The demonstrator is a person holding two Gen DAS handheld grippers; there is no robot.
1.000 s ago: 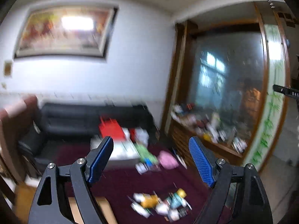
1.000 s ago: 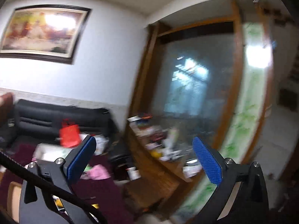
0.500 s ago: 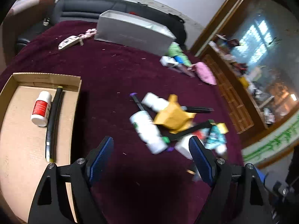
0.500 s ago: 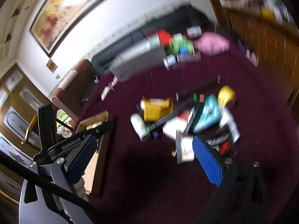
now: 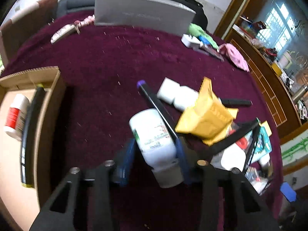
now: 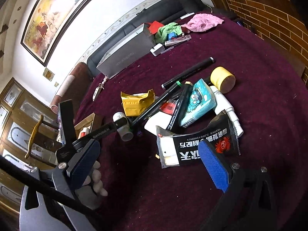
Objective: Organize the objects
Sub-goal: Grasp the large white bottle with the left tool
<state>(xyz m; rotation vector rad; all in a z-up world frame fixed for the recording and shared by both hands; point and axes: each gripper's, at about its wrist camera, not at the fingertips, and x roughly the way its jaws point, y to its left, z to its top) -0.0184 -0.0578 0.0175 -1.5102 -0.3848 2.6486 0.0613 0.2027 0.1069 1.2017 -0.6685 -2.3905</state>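
Two grippers over a maroon cloth (image 5: 107, 61). Left gripper (image 5: 156, 150): jaws narrowed against the white bottle (image 5: 154, 134) (contact blurred), lying at the pile's near left. Right gripper (image 6: 152, 159): jaws spread wide, nothing between them, above the black-and-white packet (image 6: 192, 144). Left: cardboard box (image 5: 48, 80). Far: grey box (image 5: 142, 13).

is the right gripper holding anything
No, the right gripper is wide open above the maroon cloth, with nothing between its blue pads.

home living room, black leather sofa (image 6: 154, 15), framed painting (image 6: 55, 19) on wall, cluttered maroon-covered table (image 6: 259, 67)
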